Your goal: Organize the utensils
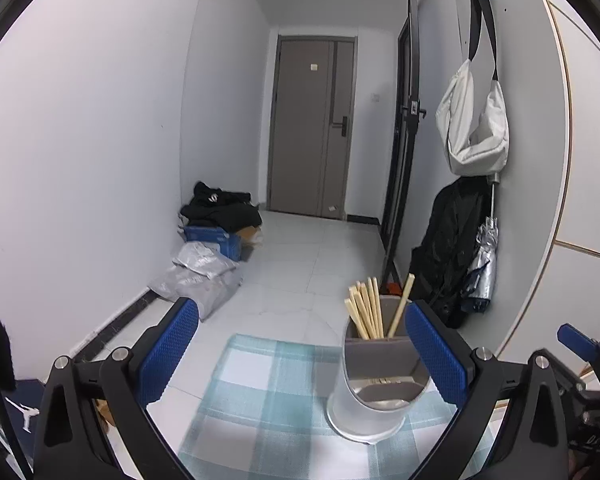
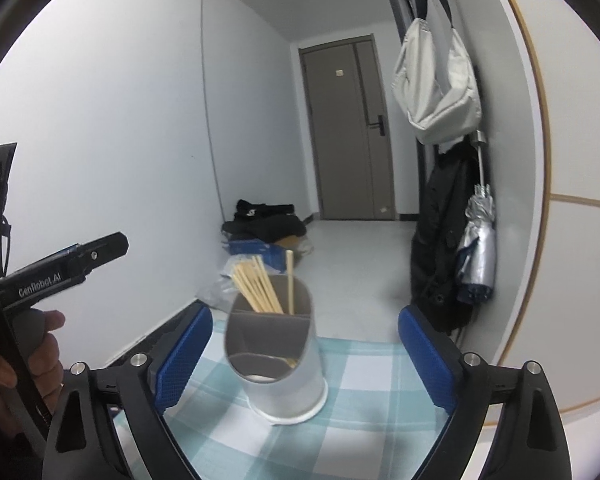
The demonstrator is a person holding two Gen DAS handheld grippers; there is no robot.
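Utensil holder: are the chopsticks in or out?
In. The chopsticks stand in the rear compartment of the upright holder; both grippers are open and empty.

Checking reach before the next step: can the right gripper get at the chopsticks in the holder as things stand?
Probably yes. The right gripper is open and empty, the holder stands between its fingers on the checked cloth, and the chopsticks stick up above the rim with nothing in front of them.
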